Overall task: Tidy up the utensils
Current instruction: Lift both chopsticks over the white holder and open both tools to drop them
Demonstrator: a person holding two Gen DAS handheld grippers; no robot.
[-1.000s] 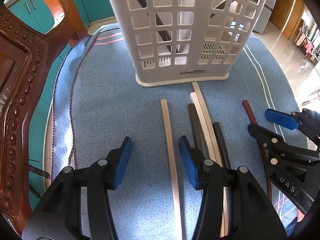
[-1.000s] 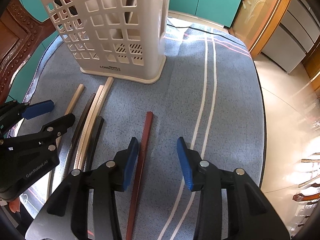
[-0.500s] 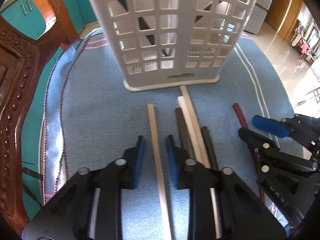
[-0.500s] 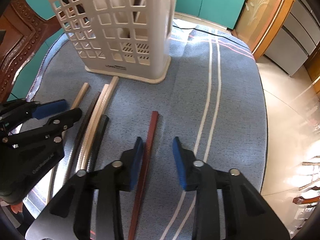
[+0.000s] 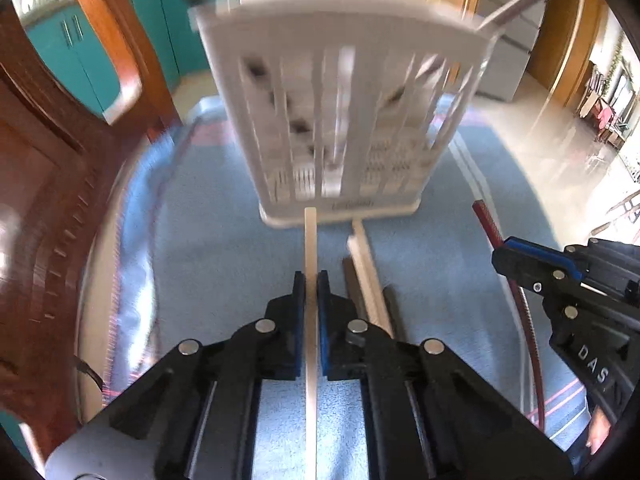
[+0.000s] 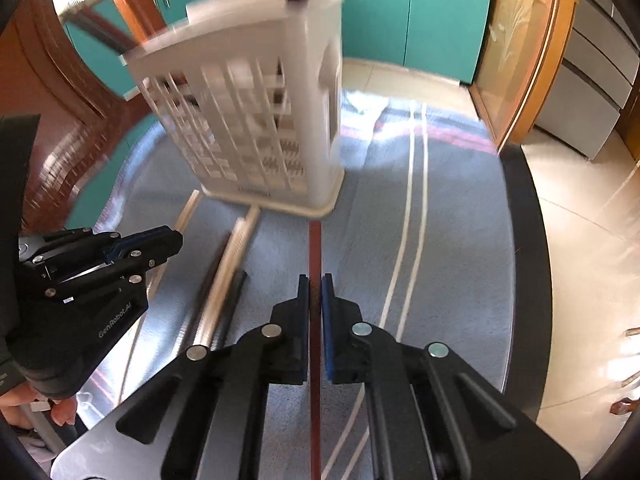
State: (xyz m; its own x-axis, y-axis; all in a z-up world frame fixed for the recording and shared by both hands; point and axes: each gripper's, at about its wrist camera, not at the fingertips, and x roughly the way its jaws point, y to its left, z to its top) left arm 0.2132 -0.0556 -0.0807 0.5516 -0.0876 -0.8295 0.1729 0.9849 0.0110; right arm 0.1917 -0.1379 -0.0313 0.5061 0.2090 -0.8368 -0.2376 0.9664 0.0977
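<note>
The left gripper pinches a cream chopstick at centre frame, and the right gripper clamps a dark red chopstick likewise, each stick running out between the blue pads toward the white slotted utensil basket at top centre, likely its destination. Both grippers point forward and low over the blue tablecloth, side by side, with loose chopsticks lying between them.

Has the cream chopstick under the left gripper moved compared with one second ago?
Yes. The cream chopstick, now clamped in the left gripper, has its far tip at the base of the white basket; earlier the tip lay short of the base.
</note>
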